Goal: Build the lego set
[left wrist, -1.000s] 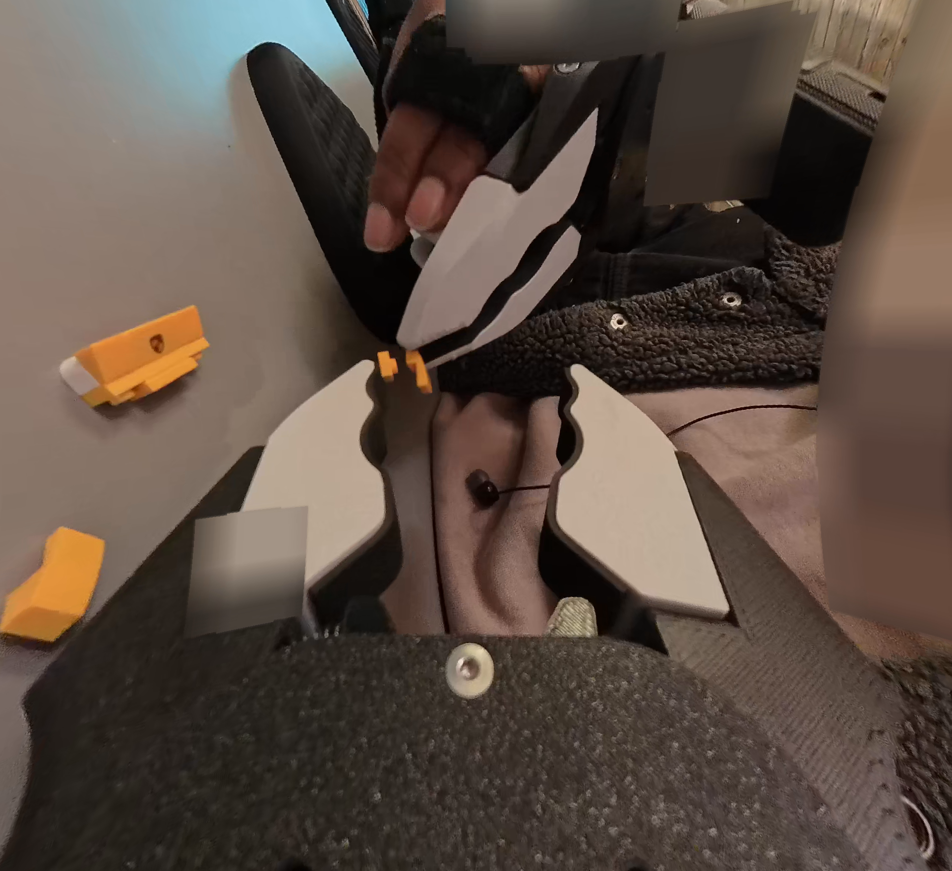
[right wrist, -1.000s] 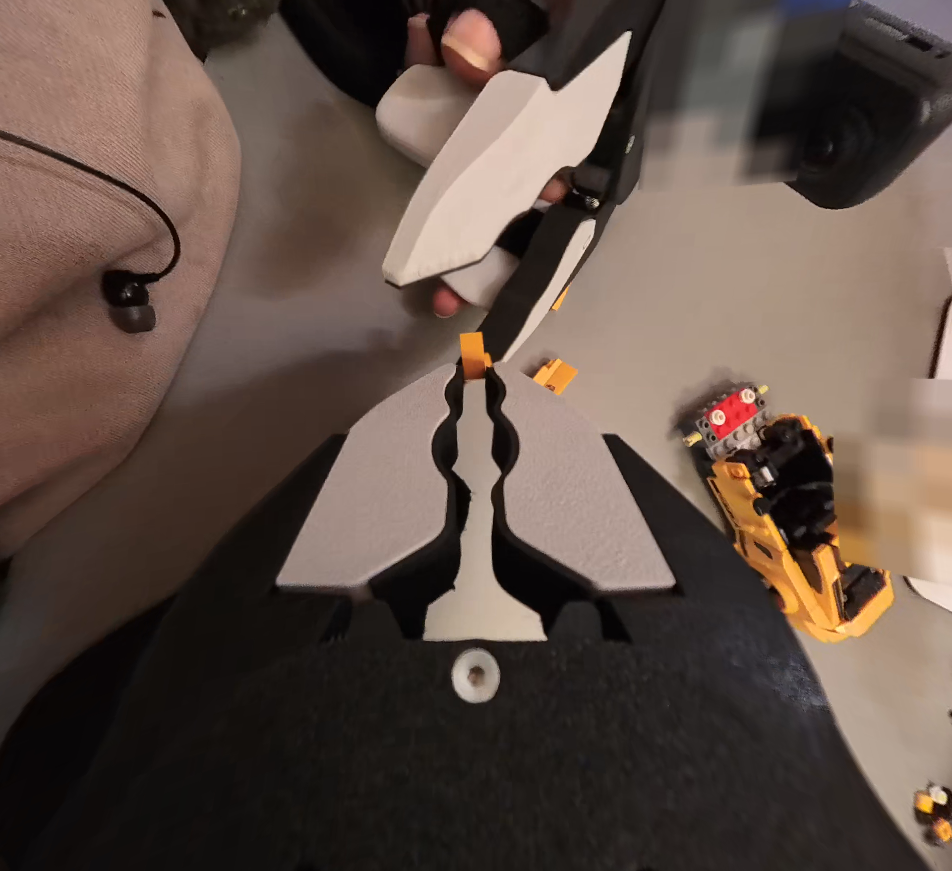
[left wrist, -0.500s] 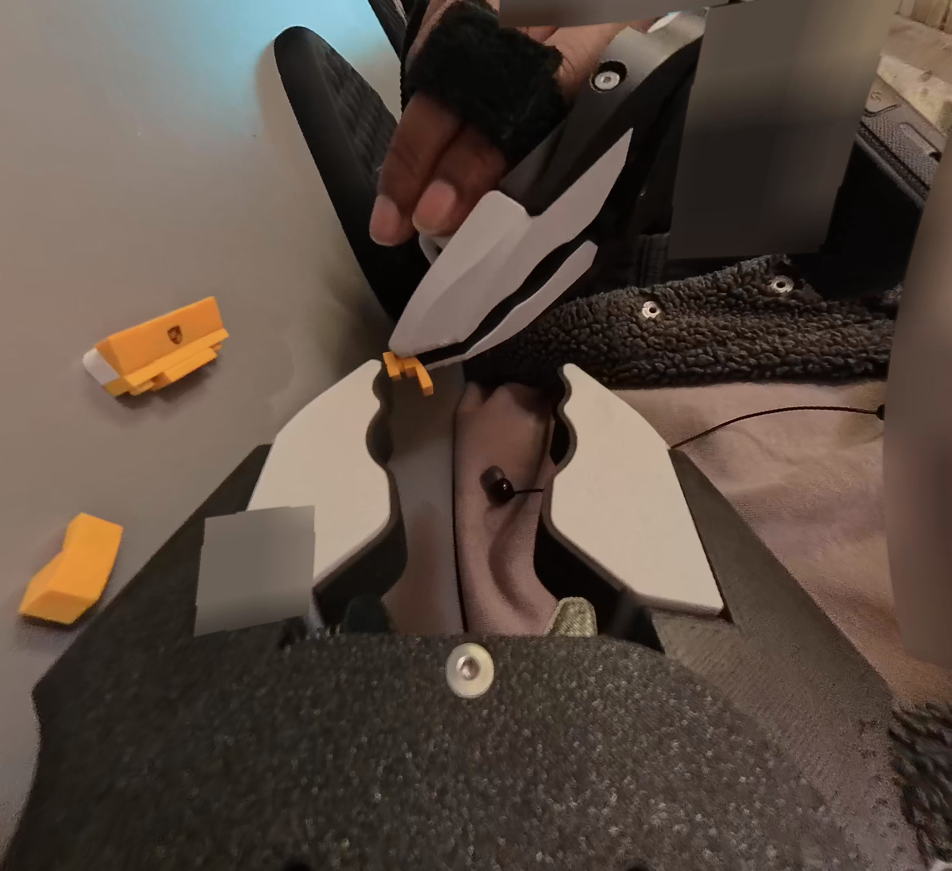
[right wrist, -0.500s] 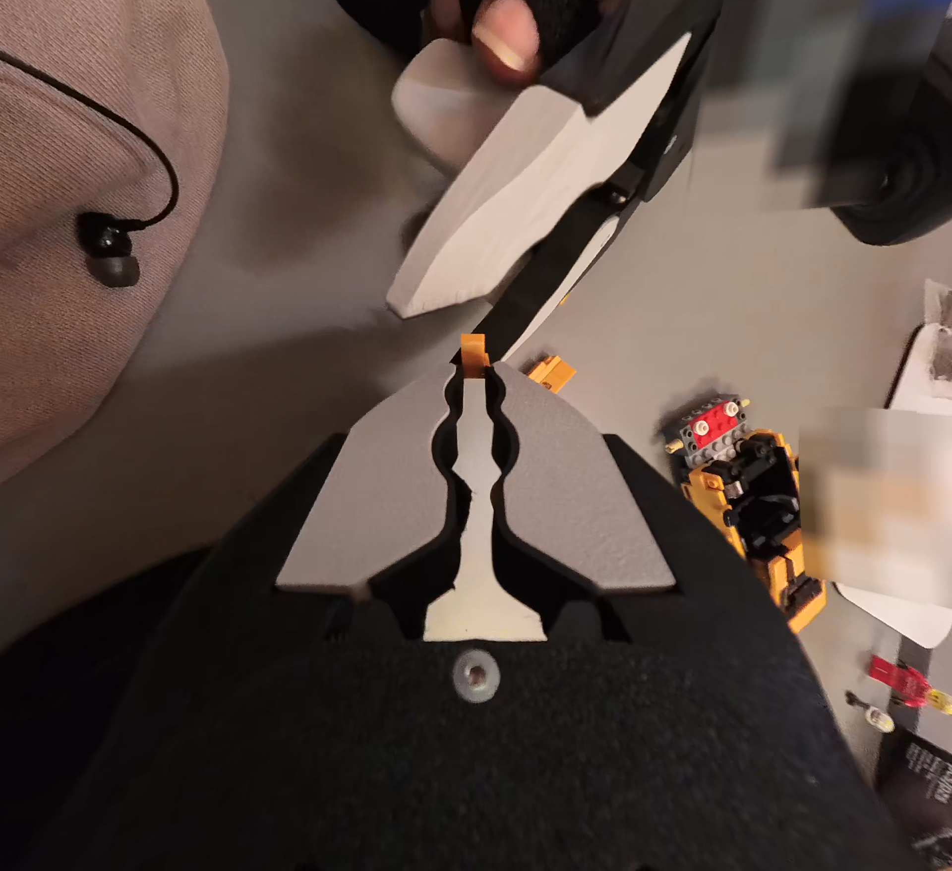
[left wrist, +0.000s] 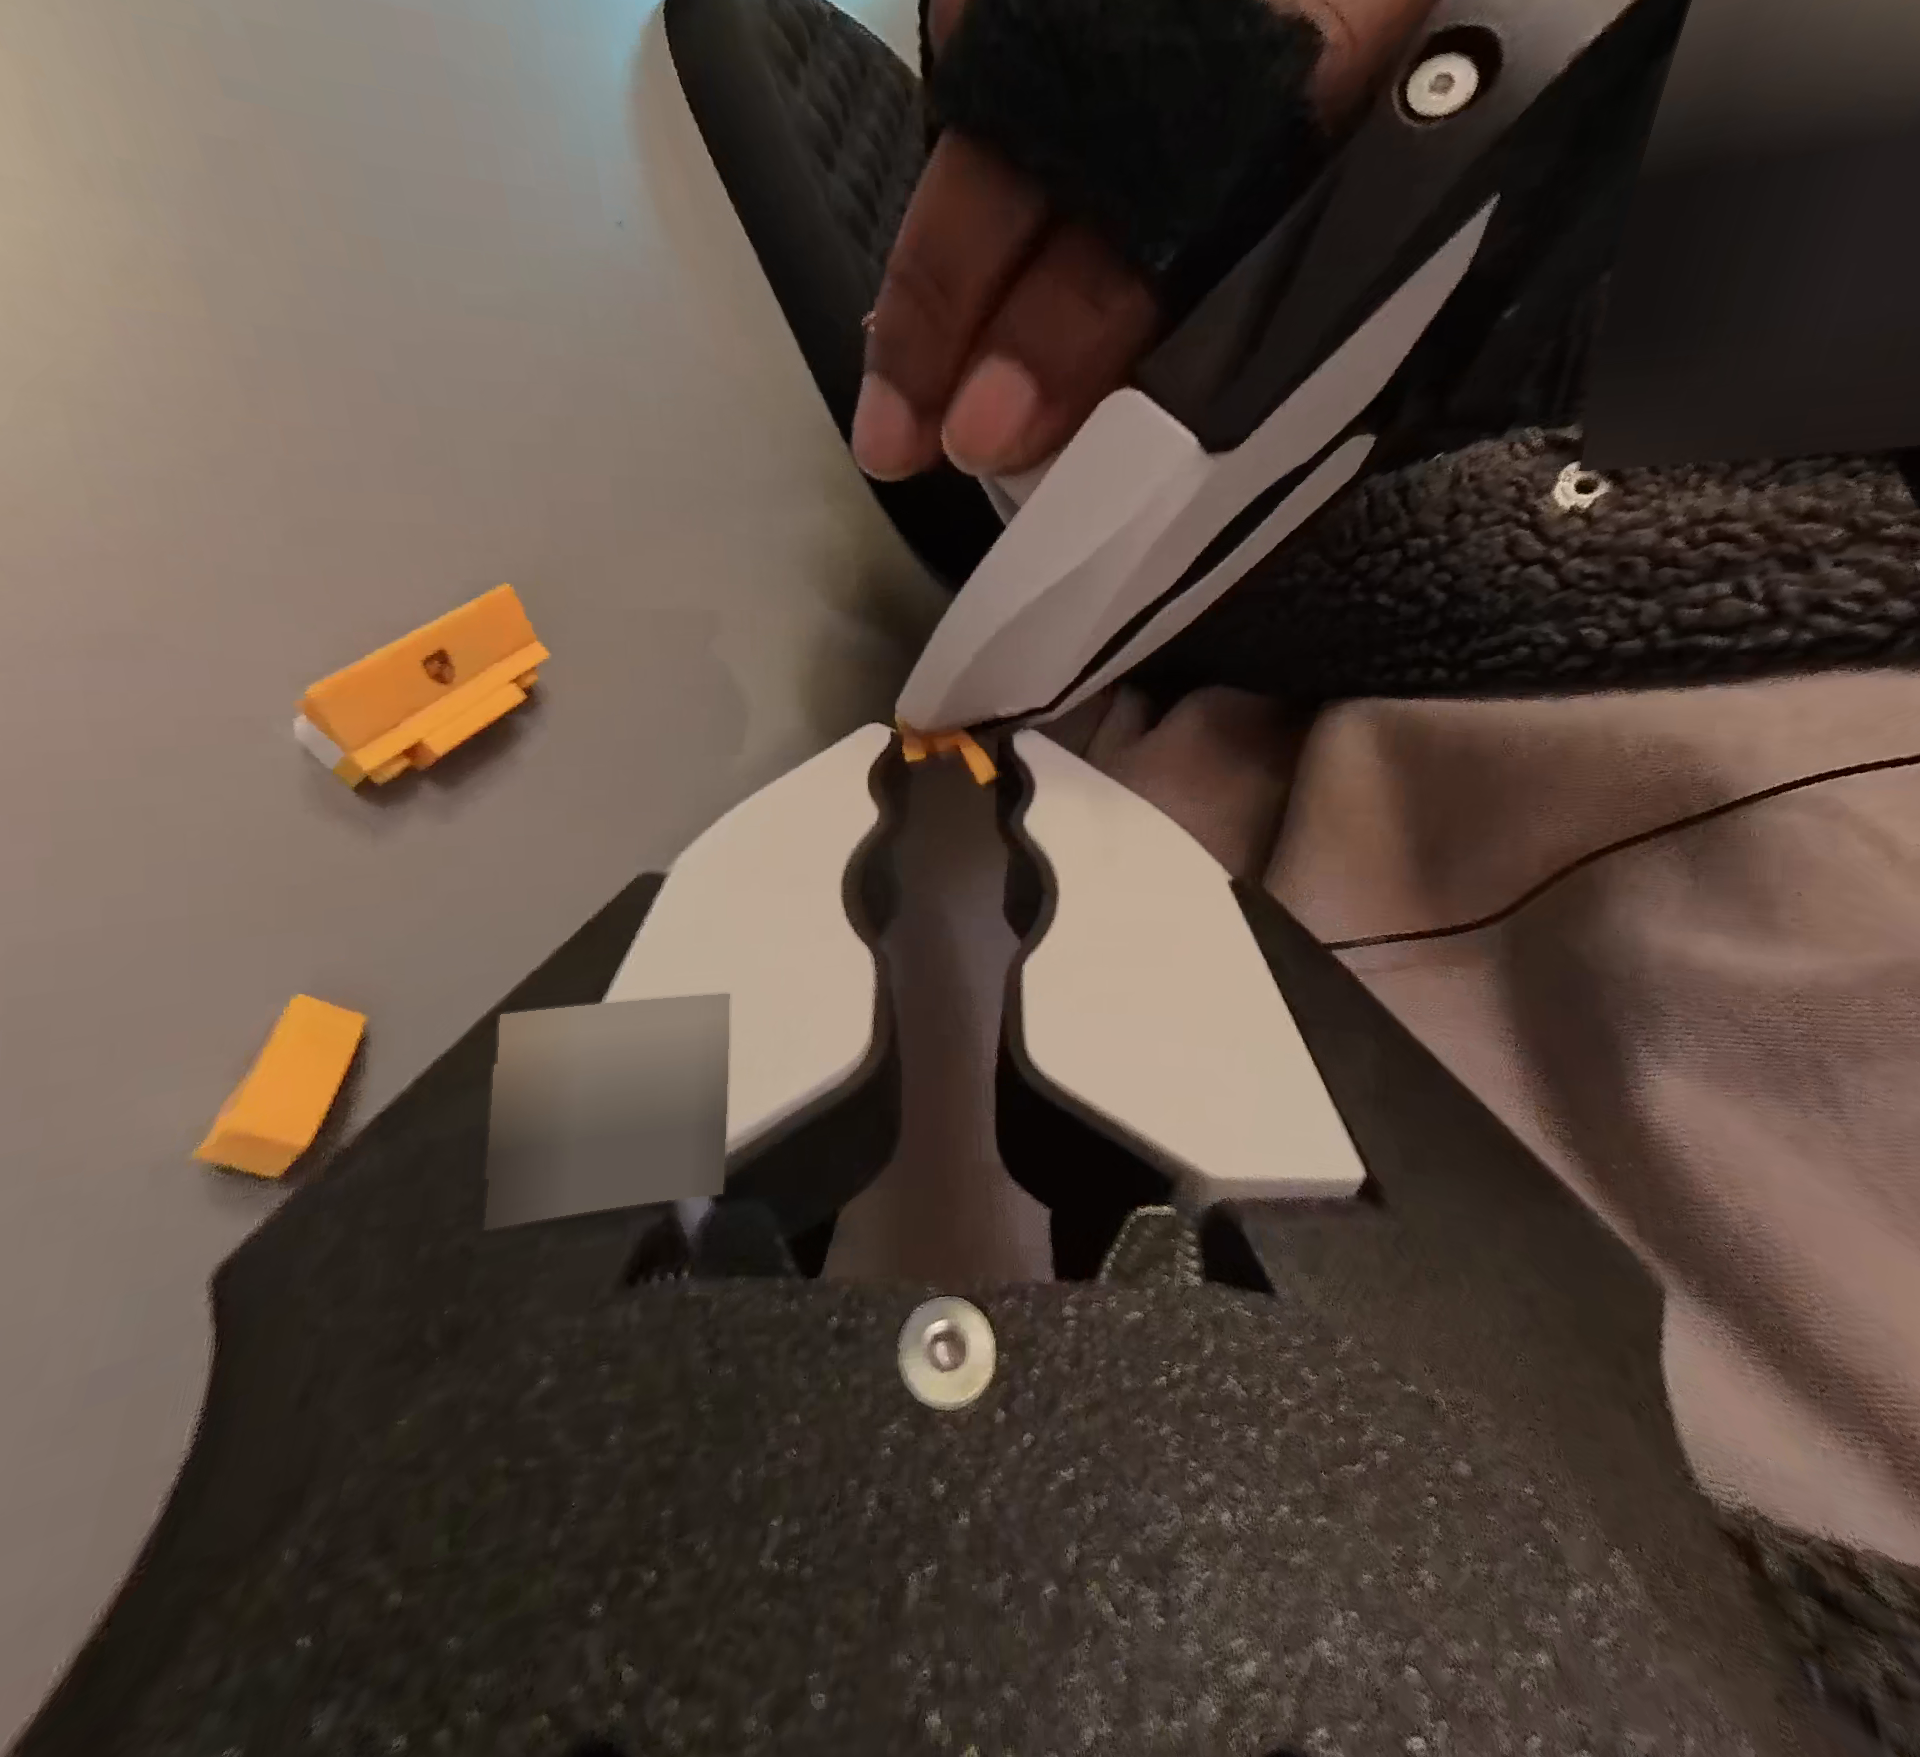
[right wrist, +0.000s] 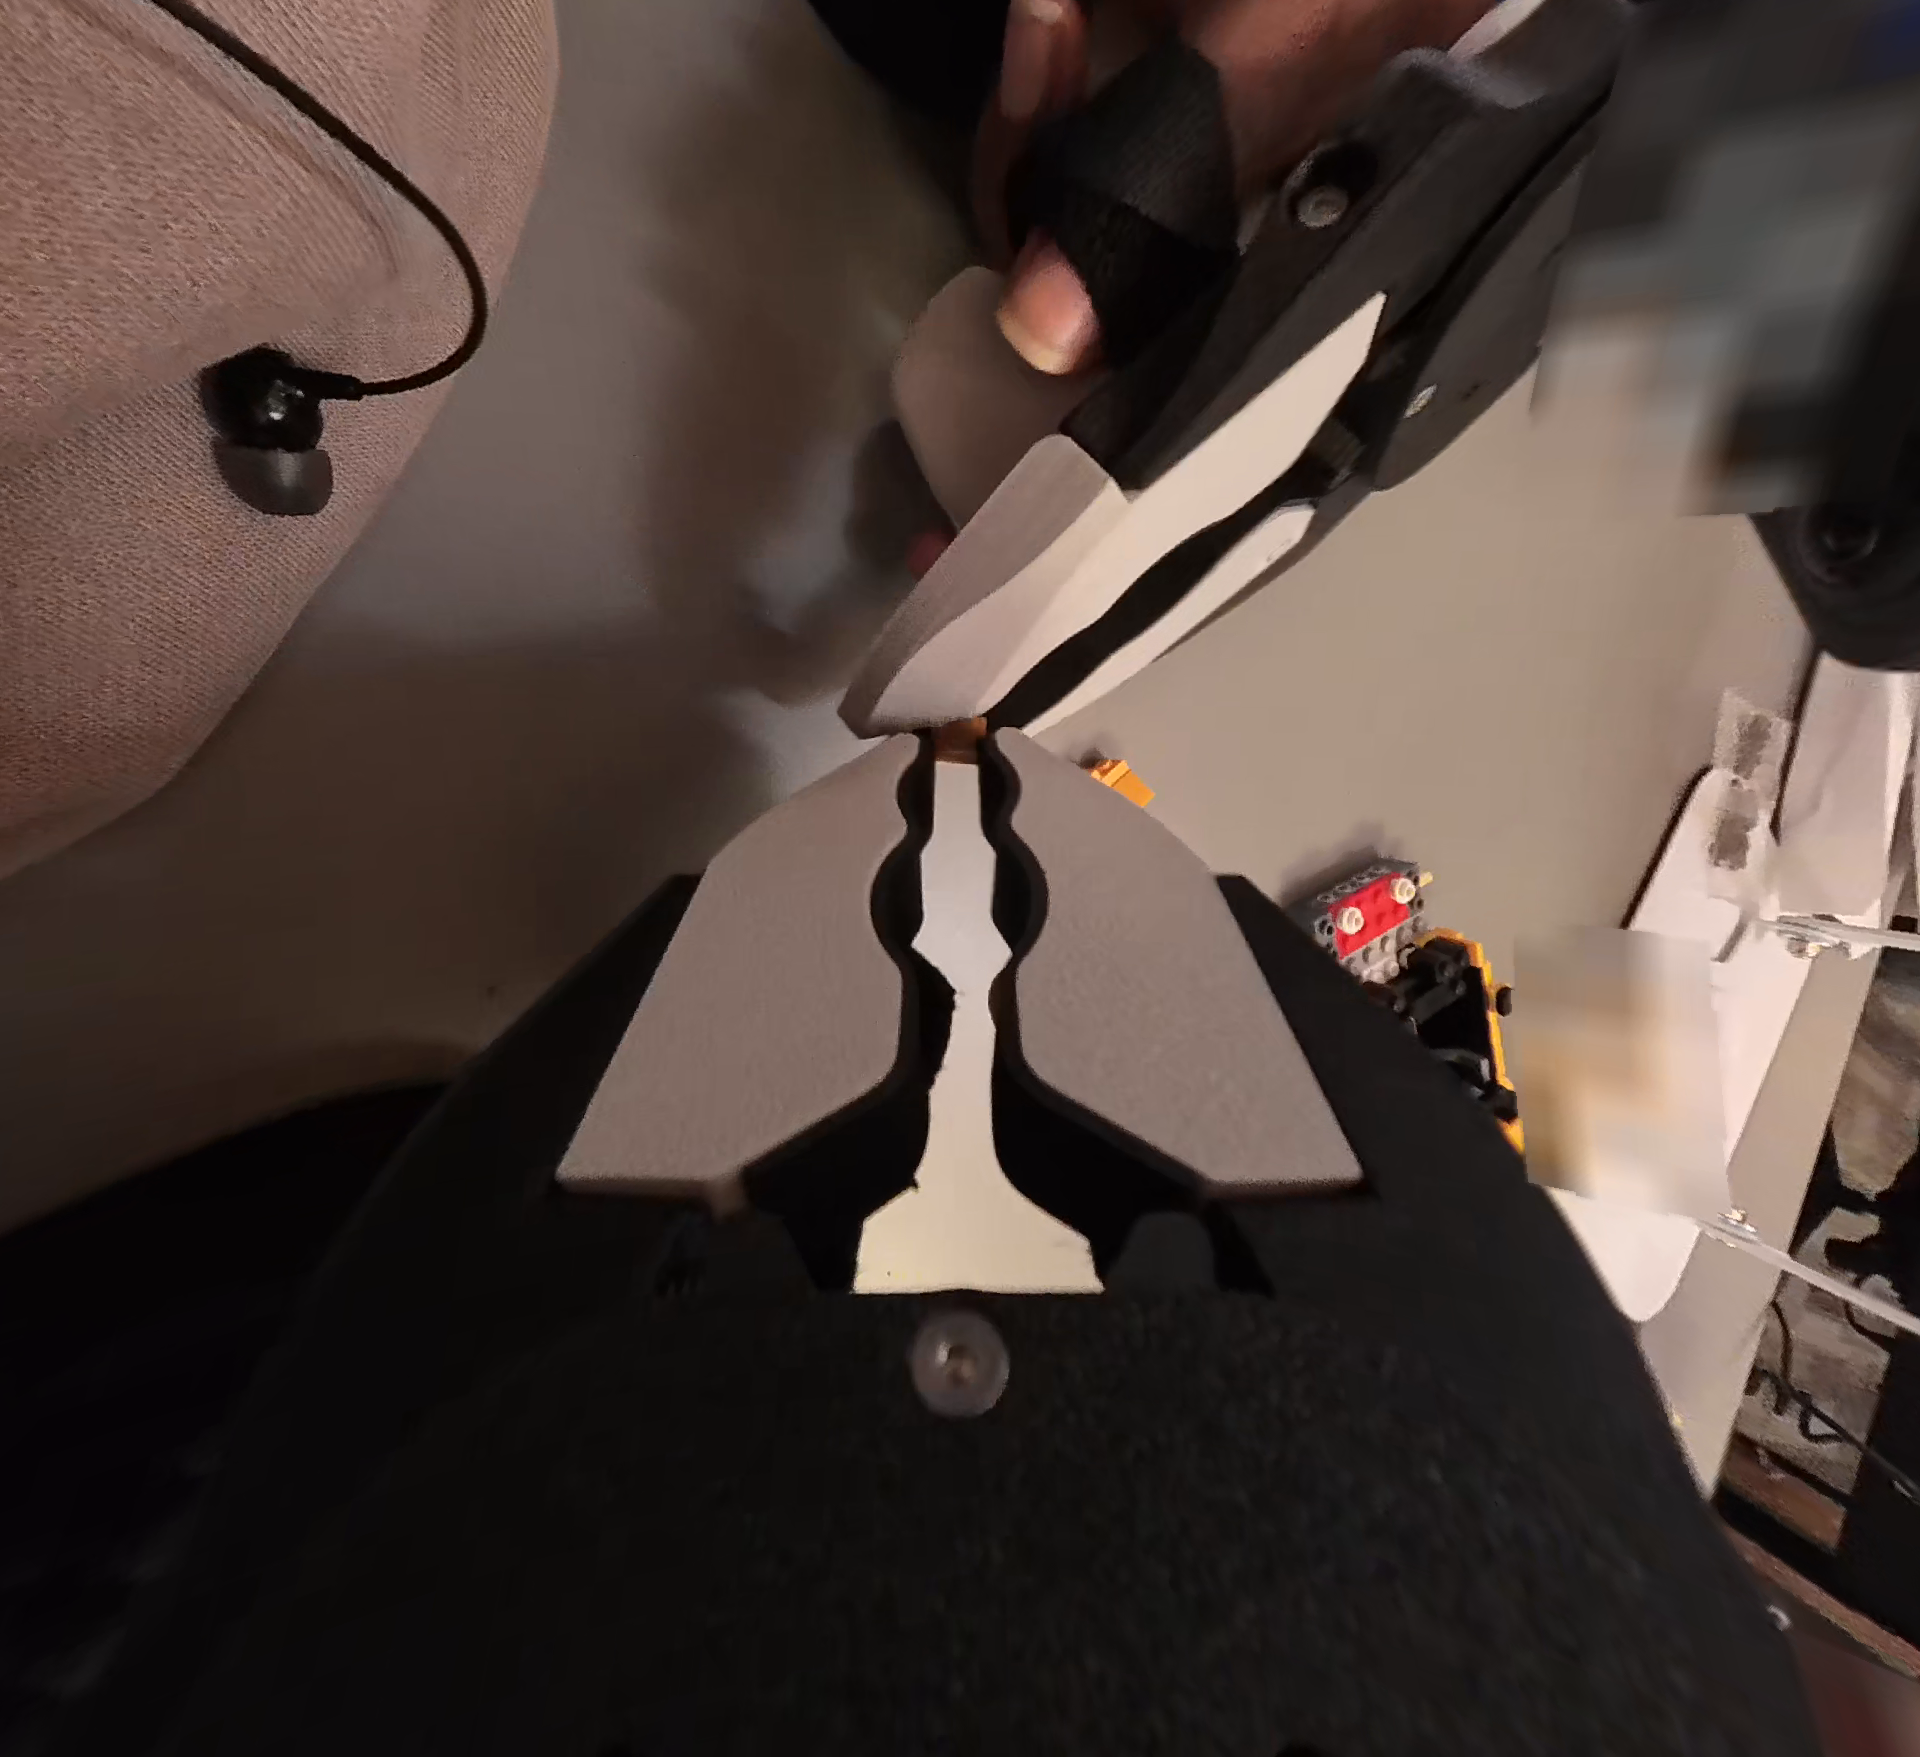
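The right gripper point(right wrist: 958, 743) has its jaws drawn together and clamped on a small orange piece point(right wrist: 958, 739) at the very tips. The left gripper point(left wrist: 951, 751) has its jaws narrowed around the same orange piece point(left wrist: 943, 749), which lies between its tips; whether both pads bear on it cannot be told. The two grippers meet tip to tip at an angle, so the piece sits directly ahead of both, equally near each; its long axis appears to run across the left gripper's gap. This reads as a handover or re-grip. On the grey table point(left wrist: 312, 305) to the side lie an orange sub-assembly point(left wrist: 421, 684) and an orange slope brick point(left wrist: 281, 1087). The partly built yellow car point(right wrist: 1423, 990) stands well apart.
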